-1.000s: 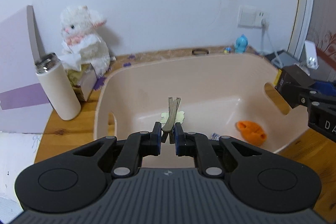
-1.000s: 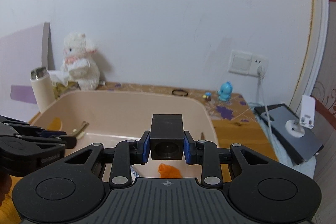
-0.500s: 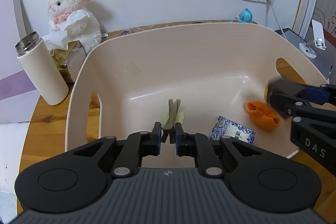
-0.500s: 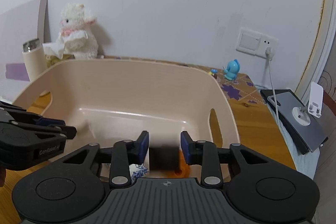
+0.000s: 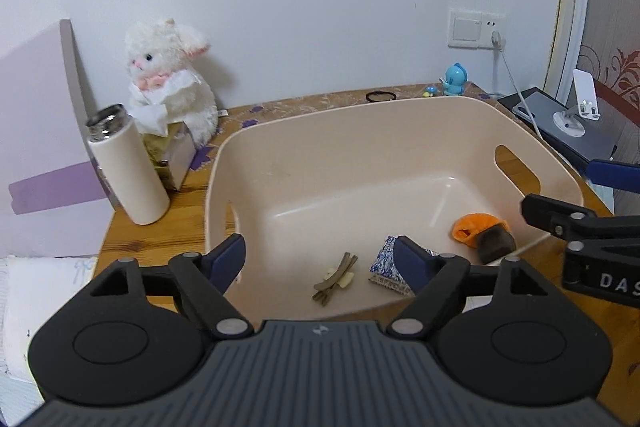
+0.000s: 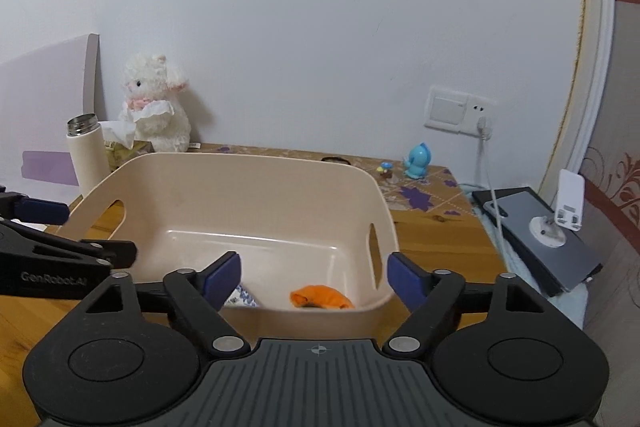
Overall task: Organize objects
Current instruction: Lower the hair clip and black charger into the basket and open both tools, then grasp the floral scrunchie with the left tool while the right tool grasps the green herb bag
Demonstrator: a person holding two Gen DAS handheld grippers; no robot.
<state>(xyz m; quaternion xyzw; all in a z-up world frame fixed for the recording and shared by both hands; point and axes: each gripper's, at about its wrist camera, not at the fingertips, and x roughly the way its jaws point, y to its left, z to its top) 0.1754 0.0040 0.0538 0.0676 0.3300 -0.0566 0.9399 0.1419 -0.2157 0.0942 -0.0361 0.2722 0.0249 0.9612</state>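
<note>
The left gripper (image 5: pixel 320 259), clamped on the hair clip (image 5: pixel 334 279) a second ago, is now gaping wide, the clip lying on the basin (image 5: pixel 320 131) floor just ahead. The right gripper (image 6: pixel 314 277) is likewise spread empty (its black cube (image 5: pixel 496 241) is resting beside the orange pouch (image 5: pixel 470 225)).

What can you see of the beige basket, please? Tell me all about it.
The basket is beige, smooth plastic by its look, with rounded corners, sloped walls and an oval handle slot in each end wall. It stands upright on the wooden table, open at the top. On its floor lie a hair clip, a patterned packet, an orange item and a dark block. Both grippers are open near its front rim, not touching it.
</note>
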